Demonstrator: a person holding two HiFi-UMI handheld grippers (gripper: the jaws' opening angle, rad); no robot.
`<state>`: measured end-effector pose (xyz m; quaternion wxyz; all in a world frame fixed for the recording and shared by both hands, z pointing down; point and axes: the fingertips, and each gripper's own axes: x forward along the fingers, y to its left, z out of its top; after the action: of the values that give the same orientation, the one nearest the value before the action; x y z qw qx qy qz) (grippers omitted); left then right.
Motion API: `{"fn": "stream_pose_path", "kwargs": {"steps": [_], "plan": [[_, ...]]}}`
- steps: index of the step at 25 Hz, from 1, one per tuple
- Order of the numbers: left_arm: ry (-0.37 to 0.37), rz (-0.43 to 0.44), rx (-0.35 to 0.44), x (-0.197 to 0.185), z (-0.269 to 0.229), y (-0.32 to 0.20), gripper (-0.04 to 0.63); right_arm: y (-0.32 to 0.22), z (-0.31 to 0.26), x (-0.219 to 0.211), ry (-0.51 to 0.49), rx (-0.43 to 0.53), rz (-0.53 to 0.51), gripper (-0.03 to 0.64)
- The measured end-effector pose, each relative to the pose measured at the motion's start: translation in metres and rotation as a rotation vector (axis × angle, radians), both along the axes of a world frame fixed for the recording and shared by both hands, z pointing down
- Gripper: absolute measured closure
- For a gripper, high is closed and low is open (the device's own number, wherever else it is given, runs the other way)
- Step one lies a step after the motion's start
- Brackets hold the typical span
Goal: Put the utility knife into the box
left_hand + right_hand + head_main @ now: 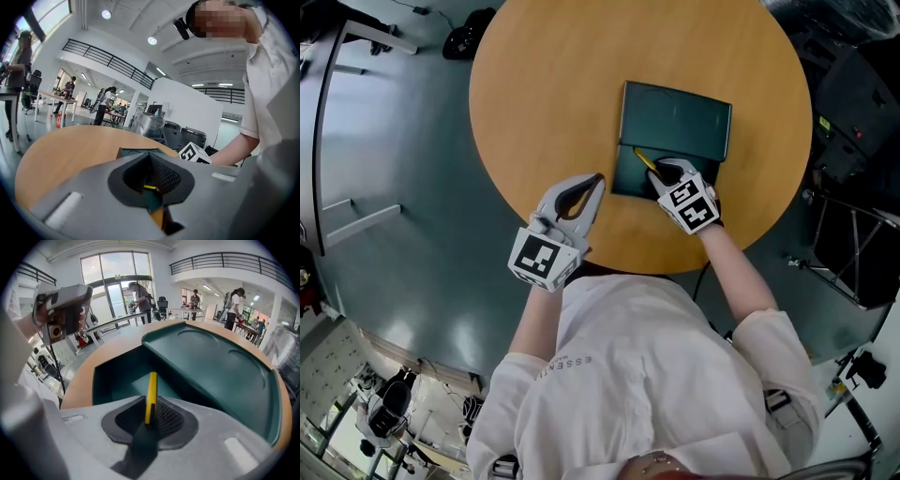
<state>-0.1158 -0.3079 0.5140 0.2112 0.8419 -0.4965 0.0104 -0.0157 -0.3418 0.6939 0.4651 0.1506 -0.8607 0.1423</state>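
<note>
A dark green box (630, 176) lies open on the round wooden table (544, 103), its lid (675, 120) folded back beyond it. My right gripper (659, 172) is shut on the yellow utility knife (644, 160), which sticks out over the box's open tray. In the right gripper view the knife (151, 392) stands on edge between the pads, above the tray (117, 380). My left gripper (598, 181) is shut and holds nothing. It hovers at the table's near edge, just left of the box. Through its jaws I glimpse the box (136, 153) and the knife (150, 187).
The table's near edge (619, 267) runs just under both grippers. Black equipment and stands (853, 141) crowd the floor to the right. A metal frame (337, 112) stands on the grey floor at left. Several people and desks (197, 305) are far off in the hall.
</note>
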Motion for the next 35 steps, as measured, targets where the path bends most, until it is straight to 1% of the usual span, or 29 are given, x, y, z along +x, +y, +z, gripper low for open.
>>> {"fn": "stream_pose_path", "kwargs": {"steps": [4,8,11,15,17,19,22,25,27,31,35], "plan": [[-0.031,0.028,0.027,0.006,-0.007,0.002,0.588,-0.001,-0.026,-0.005,-0.083,0.009,0.061,0.545],[-0.034,0.063,0.070,0.023,-0.021,0.006,0.588,0.002,-0.072,-0.004,-0.177,0.085,0.101,0.545],[-0.042,0.084,0.106,0.036,-0.036,0.009,0.588,-0.001,-0.115,0.004,-0.279,0.160,0.162,0.545],[-0.045,0.097,0.154,0.049,-0.057,0.015,0.588,-0.002,-0.170,0.027,-0.411,0.237,0.299,0.548],[-0.048,0.096,0.186,0.056,-0.070,0.017,0.588,0.000,-0.197,0.041,-0.473,0.291,0.355,0.577],[-0.058,0.094,0.219,0.063,-0.083,0.022,0.588,0.006,-0.223,0.057,-0.529,0.365,0.392,0.617],[-0.073,0.090,0.251,0.074,-0.096,0.037,0.588,0.025,-0.257,0.078,-0.606,0.466,0.410,0.623],[-0.086,0.077,0.271,0.084,-0.106,0.055,0.588,0.047,-0.280,0.095,-0.650,0.535,0.394,0.623],[-0.096,0.063,0.275,0.090,-0.110,0.068,0.588,0.061,-0.285,0.105,-0.667,0.553,0.386,0.623],[-0.105,0.048,0.260,0.097,-0.104,0.095,0.588,0.091,-0.277,0.117,-0.668,0.535,0.376,0.623],[-0.086,0.056,0.229,0.106,-0.096,0.120,0.588,0.116,-0.274,0.128,-0.659,0.532,0.399,0.624]]}}
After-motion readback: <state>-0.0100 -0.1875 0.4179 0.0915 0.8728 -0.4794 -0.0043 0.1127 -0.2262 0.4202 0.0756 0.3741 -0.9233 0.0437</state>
